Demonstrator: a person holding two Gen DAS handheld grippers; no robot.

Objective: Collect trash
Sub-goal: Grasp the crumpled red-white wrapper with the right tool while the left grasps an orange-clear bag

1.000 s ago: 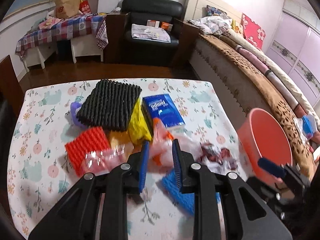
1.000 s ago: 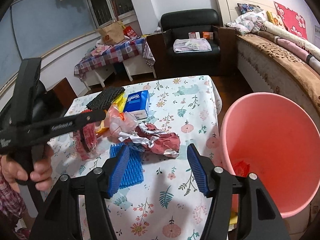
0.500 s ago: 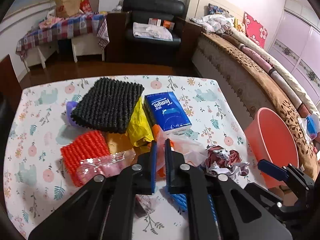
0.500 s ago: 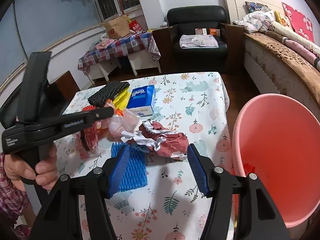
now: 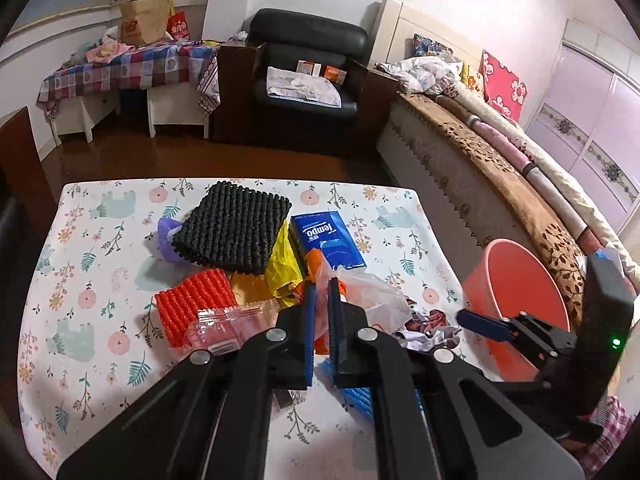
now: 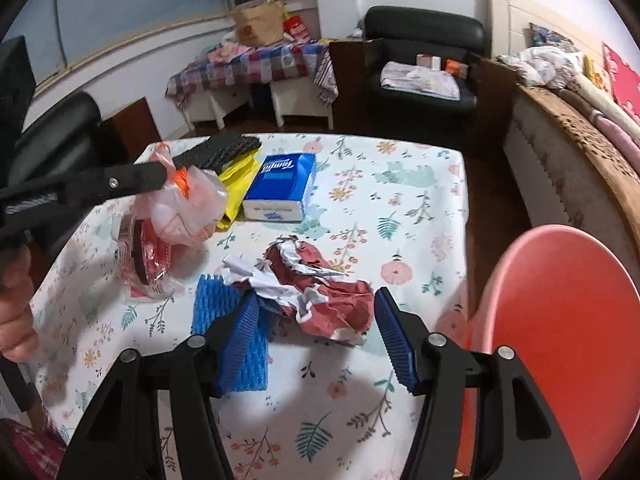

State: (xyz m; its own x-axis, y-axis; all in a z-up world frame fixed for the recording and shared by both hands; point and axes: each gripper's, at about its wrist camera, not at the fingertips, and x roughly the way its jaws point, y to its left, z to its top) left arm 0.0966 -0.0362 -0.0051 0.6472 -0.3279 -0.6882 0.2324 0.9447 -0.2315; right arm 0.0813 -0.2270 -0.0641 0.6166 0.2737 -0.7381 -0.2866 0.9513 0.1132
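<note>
I am in a lived-in room of a home, part bedroom and part sitting room. My desk (image 5: 400, 216) wears a cloth printed with flowers, leaves and pale animals. Beyond it a black leather armchair (image 5: 308, 68) stands against the white wall, with papers and small boxes on its seat. To the right runs a bed (image 5: 500, 160) under a brown patterned cover, with rolled quilts, rumpled bedding and a red flowered pillow (image 5: 502, 86) at its wooden headboard. A side table (image 5: 128, 68) under a checked cloth holds a paper shopping bag (image 5: 146, 20) below the window. The floor is dark polished wood, and pale lilac wardrobe doors (image 5: 592, 136) line the far right.
</note>
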